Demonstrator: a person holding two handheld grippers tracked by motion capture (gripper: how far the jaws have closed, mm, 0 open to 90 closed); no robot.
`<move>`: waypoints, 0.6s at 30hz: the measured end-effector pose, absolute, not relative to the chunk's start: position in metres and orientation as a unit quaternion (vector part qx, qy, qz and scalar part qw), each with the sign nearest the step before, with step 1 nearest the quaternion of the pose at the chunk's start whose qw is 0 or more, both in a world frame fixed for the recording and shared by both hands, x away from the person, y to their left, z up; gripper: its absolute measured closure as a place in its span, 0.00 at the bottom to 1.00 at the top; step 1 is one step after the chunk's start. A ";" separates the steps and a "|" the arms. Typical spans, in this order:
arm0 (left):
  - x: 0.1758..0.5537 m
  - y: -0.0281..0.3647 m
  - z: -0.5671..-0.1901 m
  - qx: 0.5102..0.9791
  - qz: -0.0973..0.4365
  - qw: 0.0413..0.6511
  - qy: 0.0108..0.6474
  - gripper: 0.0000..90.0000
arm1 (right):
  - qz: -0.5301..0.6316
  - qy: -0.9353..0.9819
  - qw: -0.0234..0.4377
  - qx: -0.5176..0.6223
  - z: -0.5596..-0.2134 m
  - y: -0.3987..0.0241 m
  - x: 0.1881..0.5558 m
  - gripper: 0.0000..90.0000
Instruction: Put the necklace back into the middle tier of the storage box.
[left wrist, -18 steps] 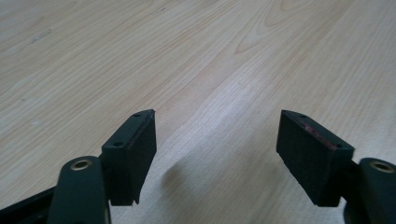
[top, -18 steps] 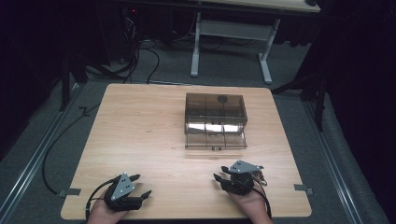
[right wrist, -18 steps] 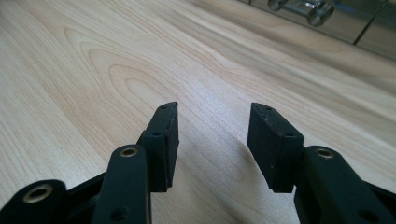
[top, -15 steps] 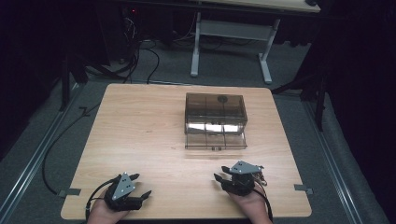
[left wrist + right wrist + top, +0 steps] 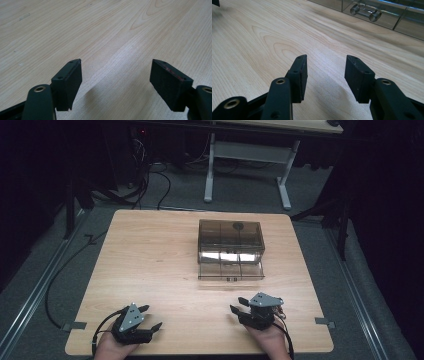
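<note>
A smoky transparent box [image 5: 230, 241] with a pulled-out drawer [image 5: 231, 270] stands on the wooden table [image 5: 150, 255], right of centre. The drawer's front and its small clear handle [image 5: 365, 12] appear at the top of the right gripper view. My left gripper [image 5: 150, 317] rests near the table's front left edge, open, with nothing between its jaws [image 5: 116, 82]. My right gripper [image 5: 239, 304] sits near the front edge right of centre, a little short of the drawer, open and empty [image 5: 325, 75].
Beyond the table's far edge stands a white-legged desk frame [image 5: 247, 165]. Cables [image 5: 150, 175] lie on the grey floor at the back left. Metal rails [image 5: 35, 290] run along the floor on both sides. Bare wood lies between the grippers and the box.
</note>
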State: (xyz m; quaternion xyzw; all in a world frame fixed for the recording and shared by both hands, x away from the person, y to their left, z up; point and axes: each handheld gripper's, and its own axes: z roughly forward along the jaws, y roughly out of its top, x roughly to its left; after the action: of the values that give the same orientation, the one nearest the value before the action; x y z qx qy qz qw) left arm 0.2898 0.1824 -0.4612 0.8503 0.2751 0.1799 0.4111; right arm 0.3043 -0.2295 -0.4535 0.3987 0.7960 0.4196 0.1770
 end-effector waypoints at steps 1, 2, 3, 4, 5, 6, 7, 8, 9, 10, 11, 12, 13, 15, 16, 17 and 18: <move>0.289 0.182 -0.461 0.850 0.181 0.412 0.275 0.29 | 0.420 0.796 0.178 0.398 -0.454 -0.229 0.304 0.59; 0.289 0.183 -0.461 0.848 0.182 0.413 0.276 0.29 | 0.417 0.797 0.180 0.399 -0.454 -0.228 0.304 0.59; 0.289 0.183 -0.461 0.848 0.182 0.413 0.276 0.29 | 0.417 0.796 0.181 0.399 -0.454 -0.228 0.304 0.59; 0.289 0.183 -0.461 0.848 0.183 0.413 0.277 0.29 | 0.417 0.796 0.182 0.400 -0.454 -0.228 0.304 0.59; 0.289 0.183 -0.461 0.848 0.182 0.413 0.276 0.29 | 0.417 0.796 0.182 0.400 -0.454 -0.228 0.304 0.59; 0.290 0.182 -0.461 0.848 0.180 0.413 0.279 0.29 | 0.417 0.794 0.182 0.404 -0.454 -0.229 0.304 0.59; 0.290 0.182 -0.461 0.848 0.180 0.413 0.279 0.29 | 0.417 0.794 0.182 0.404 -0.454 -0.229 0.304 0.59; 0.290 0.182 -0.461 0.848 0.179 0.413 0.280 0.29 | 0.419 0.792 0.187 0.404 -0.454 -0.230 0.304 0.59; 0.291 0.182 -0.461 0.848 0.180 0.412 0.281 0.29 | 0.421 0.789 0.187 0.405 -0.453 -0.230 0.303 0.59; 0.291 0.182 -0.461 0.848 0.180 0.412 0.281 0.29 | 0.423 0.789 0.189 0.404 -0.453 -0.230 0.303 0.59; 0.290 0.182 -0.461 0.849 0.180 0.412 0.278 0.29 | 0.424 0.788 0.189 0.405 -0.453 -0.230 0.303 0.59; 0.290 0.182 -0.461 0.850 0.180 0.411 0.277 0.29 | 0.424 0.788 0.189 0.405 -0.453 -0.230 0.303 0.59; 0.289 0.182 -0.461 0.850 0.180 0.412 0.276 0.29 | 0.424 0.789 0.188 0.403 -0.453 -0.230 0.303 0.59; 0.288 0.182 -0.461 0.850 0.178 0.411 0.278 0.28 | 0.423 0.790 0.190 0.400 -0.453 -0.230 0.303 0.59; 0.288 0.183 -0.461 0.850 0.177 0.411 0.279 0.28 | 0.424 0.791 0.189 0.399 -0.453 -0.229 0.303 0.59; 0.288 0.183 -0.461 0.849 0.176 0.412 0.279 0.28 | 0.424 0.792 0.189 0.397 -0.453 -0.229 0.303 0.59; 0.289 0.183 -0.461 0.850 0.174 0.412 0.279 0.28 | 0.423 0.792 0.191 0.395 -0.453 -0.229 0.303 0.59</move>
State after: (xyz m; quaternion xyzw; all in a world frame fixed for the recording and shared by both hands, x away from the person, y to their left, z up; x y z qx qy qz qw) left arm 0.2887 0.1826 -0.4614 0.8498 0.2793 0.1743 0.4117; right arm 0.3026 -0.2289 -0.4531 0.3953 0.7925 0.4233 0.1911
